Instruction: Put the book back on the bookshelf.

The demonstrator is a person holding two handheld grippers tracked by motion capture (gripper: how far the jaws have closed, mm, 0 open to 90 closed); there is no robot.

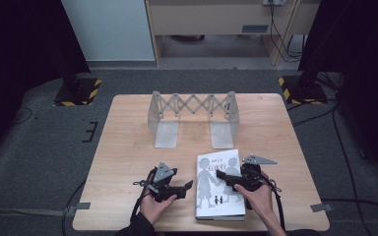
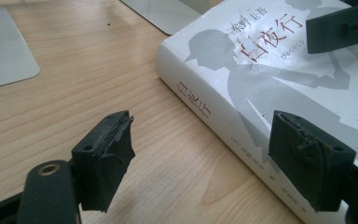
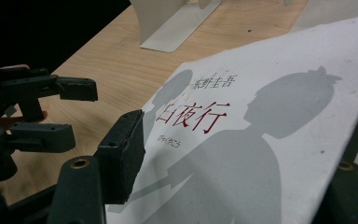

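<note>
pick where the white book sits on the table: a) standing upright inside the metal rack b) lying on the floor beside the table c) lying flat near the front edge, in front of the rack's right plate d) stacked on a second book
c: the high view shows the white book lying cover up on the table near the person's edge, in front of the right plate of the expandable metal rack, which holds no book.
</note>
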